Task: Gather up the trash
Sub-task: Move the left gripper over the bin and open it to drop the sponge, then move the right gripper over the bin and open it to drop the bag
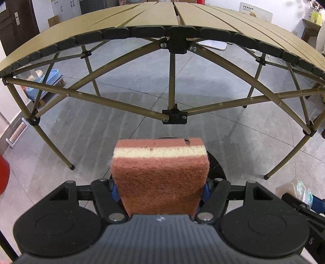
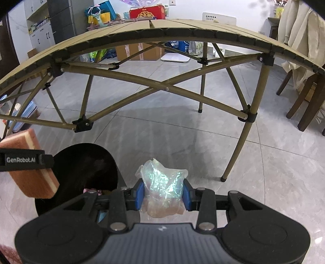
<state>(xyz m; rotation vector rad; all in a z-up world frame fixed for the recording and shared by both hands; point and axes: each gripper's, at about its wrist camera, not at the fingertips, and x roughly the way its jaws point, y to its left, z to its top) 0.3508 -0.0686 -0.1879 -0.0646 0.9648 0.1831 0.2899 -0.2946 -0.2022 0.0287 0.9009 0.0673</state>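
Left wrist view: my left hand-held gripper (image 1: 160,190) pinches a red-and-cream sponge (image 1: 160,174) between its blue pads, the sponge jutting toward twelve o'clock over the black bin (image 1: 215,164); the folding worktop (image 1: 158,18) arches beyond.

Right wrist view: my right hand-held gripper (image 2: 163,195) clamps a crumpled iridescent plastic wrapper (image 2: 162,186), dead centre between its pads. The bin (image 2: 87,168) stands at nine o'clock of it on the grey tiled floor (image 2: 264,162), the sponge (image 2: 30,168) above its far-left rim.
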